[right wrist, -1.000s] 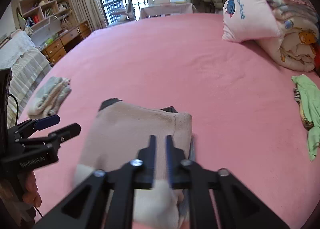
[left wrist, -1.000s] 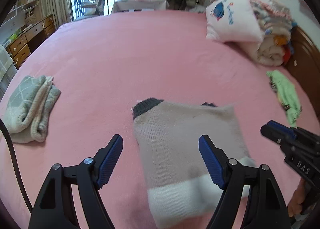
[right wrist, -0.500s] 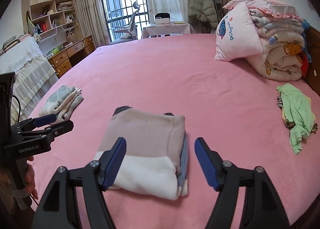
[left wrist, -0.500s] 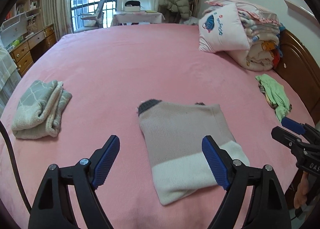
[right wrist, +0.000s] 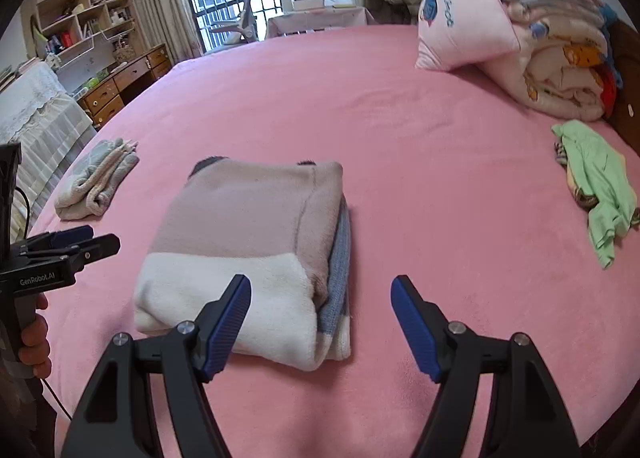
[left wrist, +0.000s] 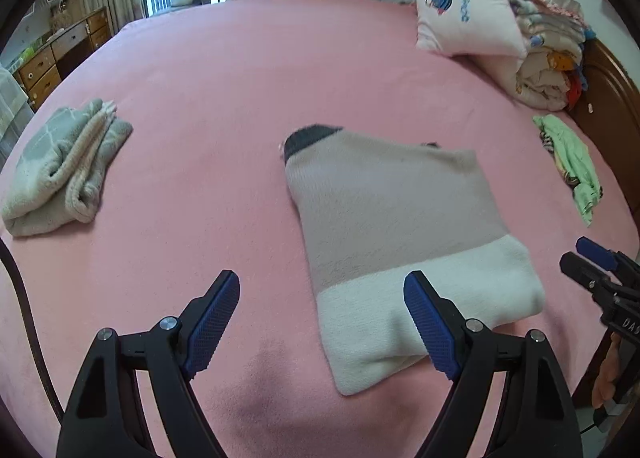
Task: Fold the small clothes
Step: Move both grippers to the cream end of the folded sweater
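A folded knit sweater point(left wrist: 396, 226), taupe with a white band and dark collar, lies flat on the pink bed point(left wrist: 240, 78); it also shows in the right wrist view point(right wrist: 248, 242). My left gripper point(left wrist: 322, 322) is open and empty, just short of the sweater's near left corner. My right gripper point(right wrist: 320, 318) is open and empty, near the sweater's near right corner. Each gripper shows at the edge of the other view: the right gripper point(left wrist: 596, 262), the left gripper point(right wrist: 76, 242).
A folded grey-and-cream garment point(left wrist: 60, 166) lies at the left of the bed. A crumpled green garment point(right wrist: 596, 186) lies at the right. A pillow and stacked quilts point(right wrist: 520, 34) sit at the far right by the wooden headboard point(left wrist: 612, 90).
My right gripper was shut on the sweater's near edge a second ago; it has opened and drawn back. My left gripper stayed open and drew back slightly. The sweater now lies folded and free.
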`<state>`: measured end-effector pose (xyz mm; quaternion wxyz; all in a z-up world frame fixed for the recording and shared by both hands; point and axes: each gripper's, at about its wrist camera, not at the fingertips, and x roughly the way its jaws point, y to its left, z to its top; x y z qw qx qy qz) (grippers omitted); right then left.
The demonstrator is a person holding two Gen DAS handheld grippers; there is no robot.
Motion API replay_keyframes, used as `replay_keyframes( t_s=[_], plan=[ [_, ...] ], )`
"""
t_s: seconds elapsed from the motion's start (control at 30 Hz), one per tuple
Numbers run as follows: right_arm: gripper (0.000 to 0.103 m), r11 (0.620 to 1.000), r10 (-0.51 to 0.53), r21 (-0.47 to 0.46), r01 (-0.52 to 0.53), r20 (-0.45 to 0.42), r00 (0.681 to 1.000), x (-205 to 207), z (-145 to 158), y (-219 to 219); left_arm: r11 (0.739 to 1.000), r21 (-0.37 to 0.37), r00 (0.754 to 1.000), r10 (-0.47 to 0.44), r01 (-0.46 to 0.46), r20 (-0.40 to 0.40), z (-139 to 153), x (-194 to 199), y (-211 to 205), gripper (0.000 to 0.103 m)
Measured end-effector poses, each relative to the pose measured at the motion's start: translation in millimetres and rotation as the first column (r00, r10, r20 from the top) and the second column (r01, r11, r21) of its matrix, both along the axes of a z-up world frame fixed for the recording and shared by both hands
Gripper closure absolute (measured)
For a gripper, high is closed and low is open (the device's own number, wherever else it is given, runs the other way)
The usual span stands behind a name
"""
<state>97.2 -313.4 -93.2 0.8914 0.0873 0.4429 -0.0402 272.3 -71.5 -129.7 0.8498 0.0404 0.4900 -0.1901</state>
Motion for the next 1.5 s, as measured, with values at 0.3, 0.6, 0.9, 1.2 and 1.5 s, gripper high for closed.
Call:
replay_keyframes(
  t_s=[0.3, 0.6, 0.9, 1.2, 1.5],
  plan=[
    [0.03, 0.997, -0.009, 0.074, 0.012, -0.043, 0.999, 11.7, -27.2, -11.7, 1.0, 0.021, 0.999, -0.004, 0.005, -0.049, -32.3, 10.7, -2.7, 0.02],
    [0.024, 0.993, 0.008, 0.119, 0.001, -0.071, 0.997, 19.8, -43.0, -17.5, 0.999, -0.034, 0.994, -0.031, 0.027, -0.107, -46.7, 20.9, 2.6, 0.012],
    [0.023, 0.976, 0.022, 0.216, 0.006, -0.129, 0.991, 46.5, -65.6, -25.2, 0.995, -0.088, 0.988, -0.06, 0.048, -0.141, -51.8, 35.5, -8.6, 0.012],
    [0.017, 0.936, 0.051, 0.351, 0.002, -0.141, 0.989, 65.6, -95.1, -34.0, 0.99, -0.118, 0.979, -0.098, 0.078, -0.179, -70.1, 48.2, -38.5, 0.011],
    [0.01, 0.867, 0.089, 0.498, -0.006, -0.142, 0.986, 68.4, -122.6, -42.8, 0.976, -0.218, 0.963, -0.076, 0.018, -0.258, -104.1, 60.1, -36.7, 0.0]
  ],
)
